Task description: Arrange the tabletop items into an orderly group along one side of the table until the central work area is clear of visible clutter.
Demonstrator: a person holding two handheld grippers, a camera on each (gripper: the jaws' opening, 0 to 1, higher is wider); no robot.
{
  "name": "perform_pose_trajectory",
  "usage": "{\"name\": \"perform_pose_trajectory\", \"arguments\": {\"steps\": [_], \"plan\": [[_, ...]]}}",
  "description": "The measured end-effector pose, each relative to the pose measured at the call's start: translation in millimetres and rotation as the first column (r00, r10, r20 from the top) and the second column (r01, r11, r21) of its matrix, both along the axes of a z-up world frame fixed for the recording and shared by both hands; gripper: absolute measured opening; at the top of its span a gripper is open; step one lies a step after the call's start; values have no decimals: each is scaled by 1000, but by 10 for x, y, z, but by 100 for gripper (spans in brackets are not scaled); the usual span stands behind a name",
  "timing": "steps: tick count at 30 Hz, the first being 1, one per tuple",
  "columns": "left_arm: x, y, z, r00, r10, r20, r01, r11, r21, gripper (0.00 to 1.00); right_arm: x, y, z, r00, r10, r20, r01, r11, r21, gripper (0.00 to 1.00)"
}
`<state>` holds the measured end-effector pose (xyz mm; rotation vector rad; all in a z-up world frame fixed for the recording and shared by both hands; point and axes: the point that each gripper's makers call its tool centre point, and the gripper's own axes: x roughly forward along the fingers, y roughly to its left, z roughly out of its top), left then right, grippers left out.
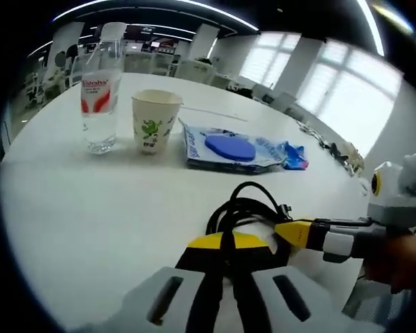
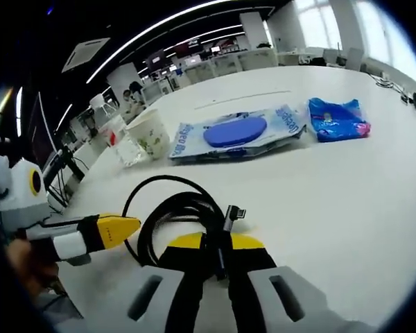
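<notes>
Here both grippers are meeting at the coiled black cable (image 2: 184,222) lying mid-desk (image 1: 90,208); the right gripper (image 2: 209,260) is clenching on its strands, the left gripper's (image 1: 225,253) grip I cannot tell; next, carrying it toward the bottle (image 1: 100,94) and cup (image 1: 153,119) row

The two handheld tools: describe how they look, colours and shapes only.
Both match. The left tool, seen up close in its own view, has pale grey blocky jaw bodies with dark slots, black inner faces and yellow tips. From the side in the right gripper view, it shows a yellow pointed tip, black and white bands, and a white head. The right tool looks the same.
</notes>
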<state>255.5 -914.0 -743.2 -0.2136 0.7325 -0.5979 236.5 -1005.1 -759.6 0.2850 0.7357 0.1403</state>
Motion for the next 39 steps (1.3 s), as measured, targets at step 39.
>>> {"name": "perform_pose_trajectory", "arguments": {"steps": [39], "plan": [[-59, 125, 641, 995, 0, 103, 8, 997, -77, 0, 62, 135, 618, 994, 30, 103, -37, 997, 67, 8]]}}
